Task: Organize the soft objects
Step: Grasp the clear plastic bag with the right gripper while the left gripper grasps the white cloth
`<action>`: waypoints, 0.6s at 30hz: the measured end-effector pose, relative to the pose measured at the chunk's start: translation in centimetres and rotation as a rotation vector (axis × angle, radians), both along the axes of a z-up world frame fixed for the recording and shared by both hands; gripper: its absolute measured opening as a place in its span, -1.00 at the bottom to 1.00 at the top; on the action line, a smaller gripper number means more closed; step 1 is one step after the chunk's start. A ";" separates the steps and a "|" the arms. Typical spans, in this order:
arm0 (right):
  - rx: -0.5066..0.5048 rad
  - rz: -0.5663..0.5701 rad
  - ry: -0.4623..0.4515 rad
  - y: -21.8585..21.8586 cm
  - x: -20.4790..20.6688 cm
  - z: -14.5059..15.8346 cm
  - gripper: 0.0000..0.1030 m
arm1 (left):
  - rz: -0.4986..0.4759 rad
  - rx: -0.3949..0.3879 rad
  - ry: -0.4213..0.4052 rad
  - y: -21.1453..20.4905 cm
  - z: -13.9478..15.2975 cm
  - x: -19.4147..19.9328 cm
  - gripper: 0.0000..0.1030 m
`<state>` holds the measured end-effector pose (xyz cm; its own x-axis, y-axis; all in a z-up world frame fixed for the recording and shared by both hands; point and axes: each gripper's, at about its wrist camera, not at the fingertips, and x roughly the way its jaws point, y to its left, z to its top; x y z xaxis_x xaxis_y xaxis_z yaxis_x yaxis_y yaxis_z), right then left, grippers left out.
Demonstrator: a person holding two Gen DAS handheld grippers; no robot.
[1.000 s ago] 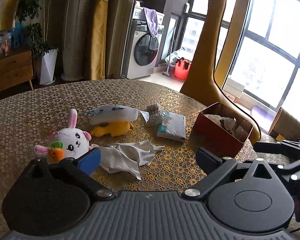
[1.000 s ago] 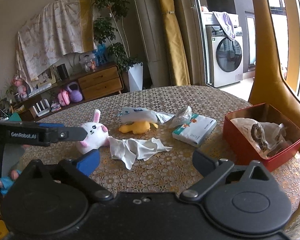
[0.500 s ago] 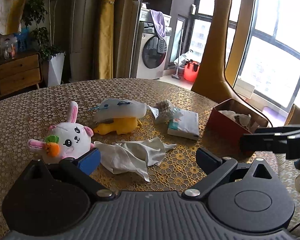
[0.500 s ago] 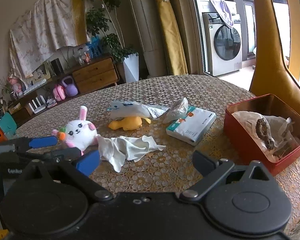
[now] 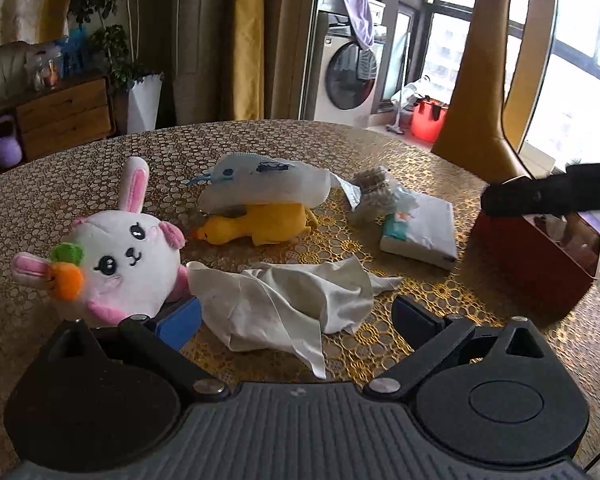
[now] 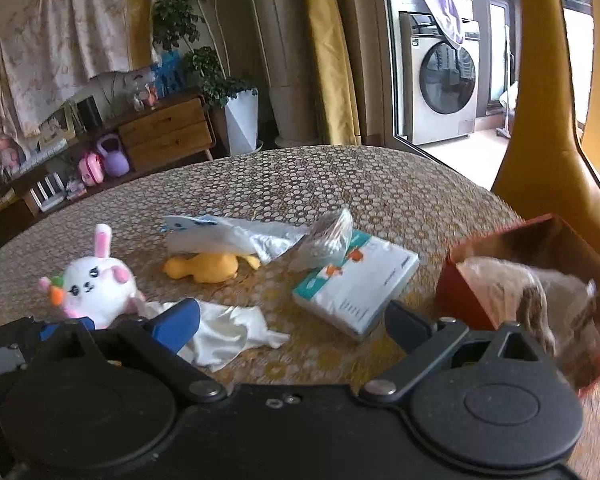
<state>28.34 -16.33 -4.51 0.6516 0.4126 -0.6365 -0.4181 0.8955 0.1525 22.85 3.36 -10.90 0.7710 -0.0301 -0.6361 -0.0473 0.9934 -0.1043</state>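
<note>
A white bunny plush (image 5: 116,260) (image 6: 94,282) lies at the table's left. A white cloth (image 5: 292,300) (image 6: 228,330) lies crumpled beside it. A yellow duck toy (image 5: 260,226) (image 6: 208,266) lies under a white plastic bag (image 5: 260,186) (image 6: 224,236). A tissue pack (image 5: 424,232) (image 6: 356,284) lies right of them, a crumpled clear wrapper (image 5: 374,194) (image 6: 326,236) on its far end. My left gripper (image 5: 296,320) is open and empty just before the cloth. My right gripper (image 6: 292,320) is open and empty near the tissue pack.
A red box (image 5: 540,264) (image 6: 540,280) with cloth items inside stands at the table's right edge. The right gripper's black finger (image 5: 552,194) crosses above it in the left wrist view. A tall yellow giraffe figure (image 5: 488,80) stands behind the table.
My left gripper has come down closer to the cloth and bunny. My right gripper has moved forward and to the right, toward the tissue pack and red box.
</note>
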 end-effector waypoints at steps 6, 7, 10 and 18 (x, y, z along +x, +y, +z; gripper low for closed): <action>-0.034 0.052 -0.015 1.7 3.5 0.4 0.91 | 0.036 0.015 0.014 -0.8 -1.0 1.9 0.98; -0.037 0.069 -0.017 2.2 4.1 0.5 0.91 | 0.043 0.014 0.015 -0.9 -1.2 2.2 0.98; -0.033 0.107 -0.011 3.9 6.0 0.7 0.90 | 0.065 0.015 0.014 -1.2 -1.7 2.9 0.98; -0.042 0.236 -0.003 9.6 9.9 0.5 0.91 | 0.088 0.036 0.016 -1.7 -3.2 4.4 0.98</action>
<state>38.24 -6.74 -4.03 0.5424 0.5269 -0.6544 -0.6168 0.7786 0.1156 27.22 1.69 -14.06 0.7593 0.0603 -0.6480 -0.1362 0.9884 -0.0676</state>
